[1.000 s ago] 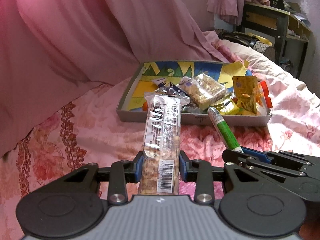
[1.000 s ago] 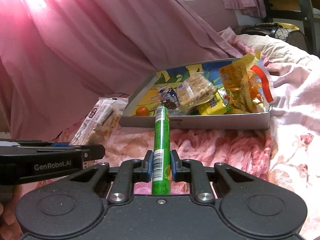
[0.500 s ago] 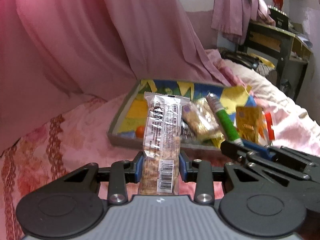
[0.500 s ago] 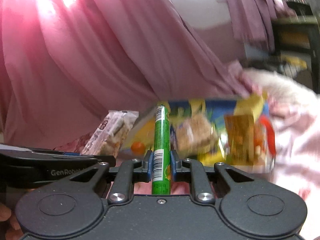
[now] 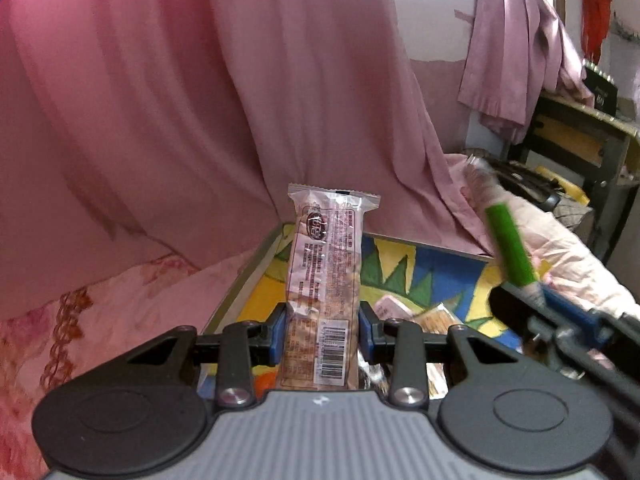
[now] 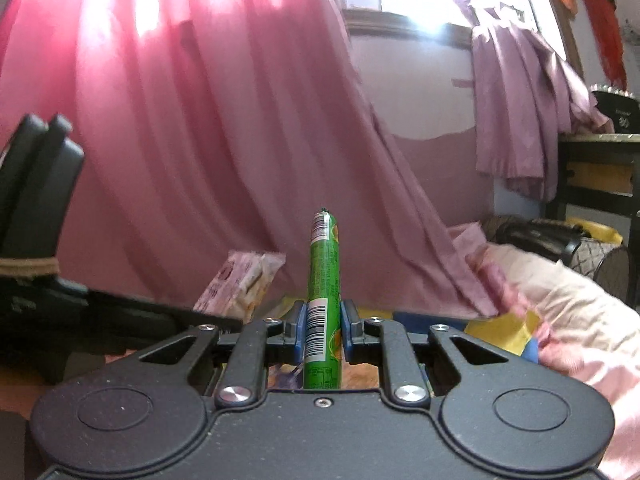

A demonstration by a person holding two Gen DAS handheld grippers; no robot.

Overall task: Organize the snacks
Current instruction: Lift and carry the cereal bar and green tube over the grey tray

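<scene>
**Green stick pinned, tray just below**

The right gripper (image 6: 323, 334) clamped a green snack stick (image 6: 323, 280), blue pads pressed on its barcoded lower half, tip pointing up. Left of the stick, the left gripper (image 6: 168, 318) carried a pale wrapped bar (image 6: 240, 284). Right of the stick showed the colourful tray (image 6: 496, 330); behind it hung a pink curtain (image 6: 208, 128).

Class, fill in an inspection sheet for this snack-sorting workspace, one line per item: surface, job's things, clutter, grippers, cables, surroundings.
Surface: pink floral bedspread.
Job's things: colourful tray holding snack packets; clear-wrapped snack bar; green snack stick.
Clutter: nothing seen.
Grippers: left gripper shut on the snack bar, over the tray; right gripper shut on the snack stick.
Cables: nothing seen.
Surroundings: pink curtain, hanging garment, dark desk.
</scene>
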